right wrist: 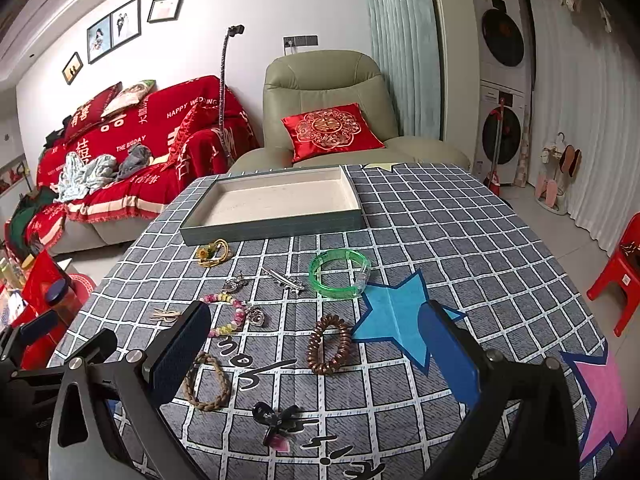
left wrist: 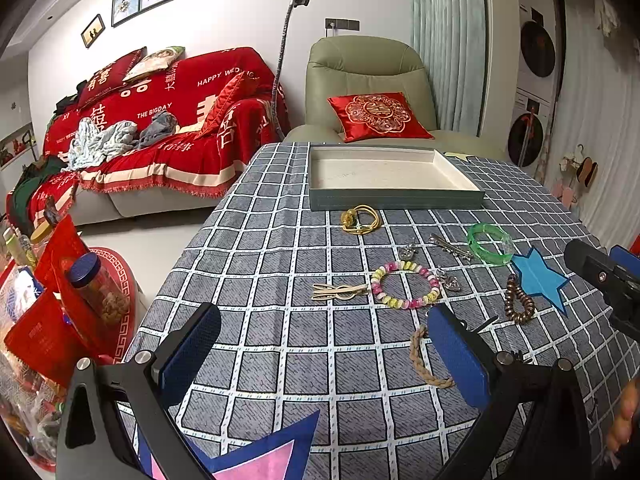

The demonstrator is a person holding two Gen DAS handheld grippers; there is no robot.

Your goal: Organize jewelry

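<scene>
A desk (right wrist: 460, 240) covered with a grey checked cloth holds scattered jewelry and hair pieces, none of them yet in the empty grey tray (right wrist: 276, 222) with a cream lining that sits at the far side.

From the left, the left gripper (left wrist: 324, 356) hovers low over the near part of the desk, its blue-padded jaws wide apart and holding nothing. A flat beige hair clip (left wrist: 338, 291) lies ahead of it. Just right of that is a pastel beaded bracelet (left wrist: 404, 285), with silver heart charms (left wrist: 448, 280) touching its right side. Behind them, near the tray's front wall, rests a gold cord hair tie (left wrist: 360, 219). A braided tan loop (right wrist: 206, 382) lies close beside the left gripper's right finger.

Further right are a silver hair clip (right wrist: 284, 280), a clear green bangle (right wrist: 340, 274), and a brown spiral hair tie (right wrist: 329, 344) beside a blue star patch (right wrist: 394, 312) in the cloth. A black bow clip (right wrist: 276, 420) lies nearest the viewer. The right gripper (right wrist: 316, 360) hangs over the brown spiral tie, jaws also spread and empty.

The likely trouble is the crowding: the bracelet and charms touch, so closing on one could drag the other. Thin flat clips may slip from the pads or snag the cloth and shift nearby pieces.
</scene>
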